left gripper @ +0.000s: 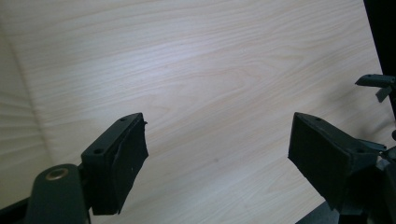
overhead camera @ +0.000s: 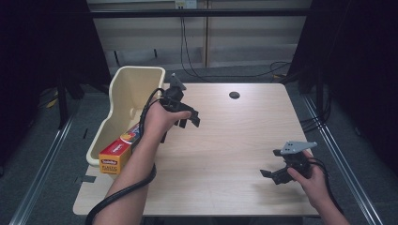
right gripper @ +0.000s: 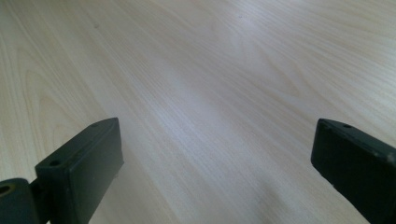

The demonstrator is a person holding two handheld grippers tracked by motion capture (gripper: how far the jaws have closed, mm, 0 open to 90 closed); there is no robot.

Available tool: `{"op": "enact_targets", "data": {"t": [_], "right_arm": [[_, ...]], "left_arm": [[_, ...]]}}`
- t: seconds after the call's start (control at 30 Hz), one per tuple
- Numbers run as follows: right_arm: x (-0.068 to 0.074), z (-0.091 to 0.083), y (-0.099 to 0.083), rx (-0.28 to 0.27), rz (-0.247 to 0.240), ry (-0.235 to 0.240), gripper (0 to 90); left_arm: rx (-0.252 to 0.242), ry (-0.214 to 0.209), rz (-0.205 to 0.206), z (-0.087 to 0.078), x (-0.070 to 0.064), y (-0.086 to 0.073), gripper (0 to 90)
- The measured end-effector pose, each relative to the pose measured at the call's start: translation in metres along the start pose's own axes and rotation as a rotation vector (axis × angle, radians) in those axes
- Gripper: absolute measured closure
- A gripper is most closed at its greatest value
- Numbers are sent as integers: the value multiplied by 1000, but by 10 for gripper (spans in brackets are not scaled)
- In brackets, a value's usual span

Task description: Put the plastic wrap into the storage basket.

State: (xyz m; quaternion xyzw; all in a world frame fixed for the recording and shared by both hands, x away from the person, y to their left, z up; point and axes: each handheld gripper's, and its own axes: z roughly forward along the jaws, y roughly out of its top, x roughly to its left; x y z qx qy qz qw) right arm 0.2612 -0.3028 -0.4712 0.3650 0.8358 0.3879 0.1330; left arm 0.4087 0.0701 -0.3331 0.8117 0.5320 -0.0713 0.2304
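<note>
Left claw [overhead camera: 187,121]: held above the table [overhead camera: 234,140] just beside the cream bin [overhead camera: 123,93], forearm reaching in from the lower left, jaws spread wide with nothing between them; the left gripper view confirms bare wood between the pads [left gripper: 130,154].

Right claw [overhead camera: 271,174]: held low over the table's near right corner, well apart from the left, jaws spread and empty.

Cream bin: stands at the table's left edge. A red and yellow plastic wrap box [overhead camera: 118,152] lies in its near end, one end jutting over the rim.
</note>
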Motion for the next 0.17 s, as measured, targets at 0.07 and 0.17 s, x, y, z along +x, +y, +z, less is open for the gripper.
{"op": "enact_targets", "data": {"t": [0.07, 0.17], "right_arm": [[0, 0, 0, 2, 0, -4, 21], [1, 2, 0, 4, -6, 0, 21]], "left_arm": [[2, -13, 3, 5, -2, 0, 189], [-9, -18, 5, 8, -4, 0, 186]]}}
